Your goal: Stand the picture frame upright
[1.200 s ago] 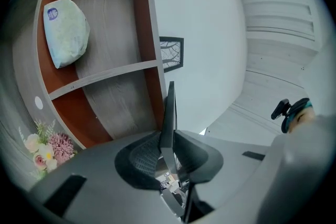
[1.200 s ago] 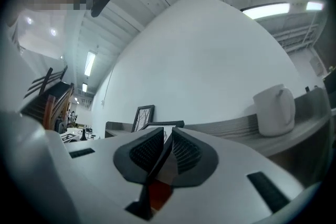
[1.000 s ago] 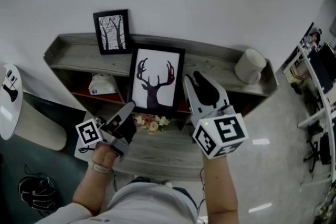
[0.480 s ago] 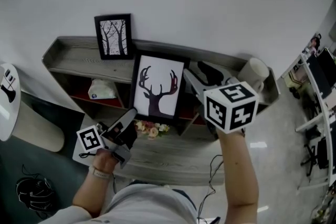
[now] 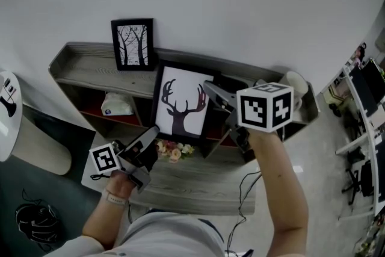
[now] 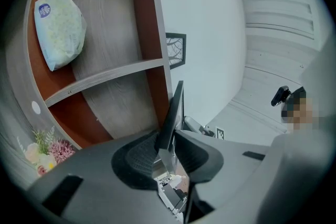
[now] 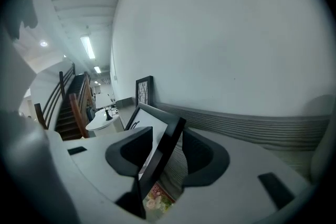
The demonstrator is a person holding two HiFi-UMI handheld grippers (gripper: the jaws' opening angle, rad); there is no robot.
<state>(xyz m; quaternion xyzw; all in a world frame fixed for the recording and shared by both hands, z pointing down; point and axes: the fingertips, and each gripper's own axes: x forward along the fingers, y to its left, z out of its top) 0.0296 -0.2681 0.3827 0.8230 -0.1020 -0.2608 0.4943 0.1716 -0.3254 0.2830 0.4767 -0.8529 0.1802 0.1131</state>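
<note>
The picture frame, black-edged with a deer silhouette, stands steeply on its lower edge in front of the shelf unit. Its foot is near the flowers on the lower board, and its top reaches about the front edge of the top shelf. In the right gripper view it leans somewhat, not fully plumb.

The left claw is clamped on the frame's lower left edge; in the left gripper view the black edge runs up between the two pads, which press on it. The right claw is at the upper right corner. Its jaws are opening, and the frame's edge sits between them with the pads no longer pinching it.

Further out, a small frame with bare trees stands against the wall on the top shelf, a pale pack lies in a compartment, and a white cup sits at the shelf's right end.

The raising looks essentially done. What seems left is for the right claw to clear the corner, then the left to let go, which will show whether the frame stands by itself.
</note>
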